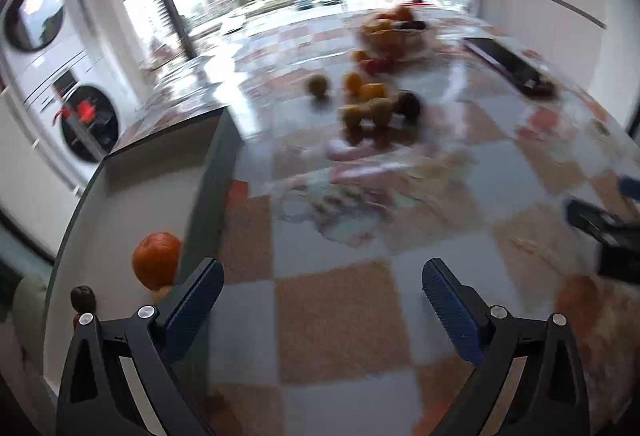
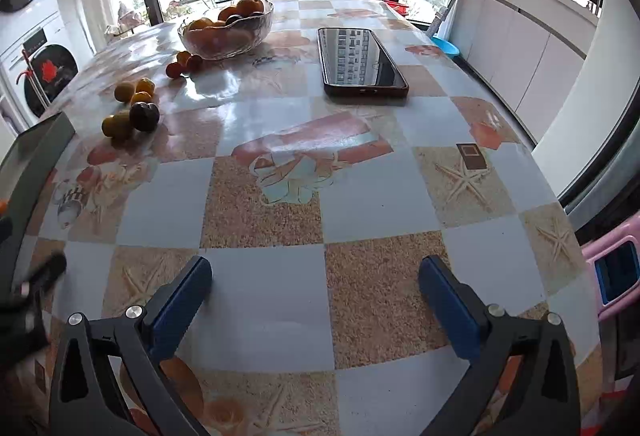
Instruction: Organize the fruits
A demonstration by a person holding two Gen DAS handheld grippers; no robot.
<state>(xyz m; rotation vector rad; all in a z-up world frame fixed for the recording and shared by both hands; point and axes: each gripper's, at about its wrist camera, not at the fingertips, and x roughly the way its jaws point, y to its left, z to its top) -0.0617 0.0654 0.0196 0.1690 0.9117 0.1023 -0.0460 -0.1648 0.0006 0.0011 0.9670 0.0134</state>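
Observation:
A glass bowl [image 2: 226,31] of oranges and a dark fruit stands at the far side of the table; it shows blurred in the left wrist view [image 1: 394,31]. Loose fruits lie near it: small red ones [image 2: 183,65], yellow-orange ones [image 2: 134,91] and a dark plum [image 2: 144,116], also blurred in the left view [image 1: 378,107]. A grey tray [image 1: 128,220] at the left holds an orange [image 1: 157,259] and a small dark fruit [image 1: 83,298]. My left gripper [image 1: 322,286] is open and empty beside the tray. My right gripper [image 2: 316,286] is open and empty above the table.
A black phone [image 2: 360,59] lies on the checkered tablecloth [image 2: 360,203] right of the bowl. The grey tray's edge [image 2: 30,159] shows at the left. A pink stool [image 2: 612,276] stands off the table's right edge. White cabinets run along the right wall, washing machines at the left.

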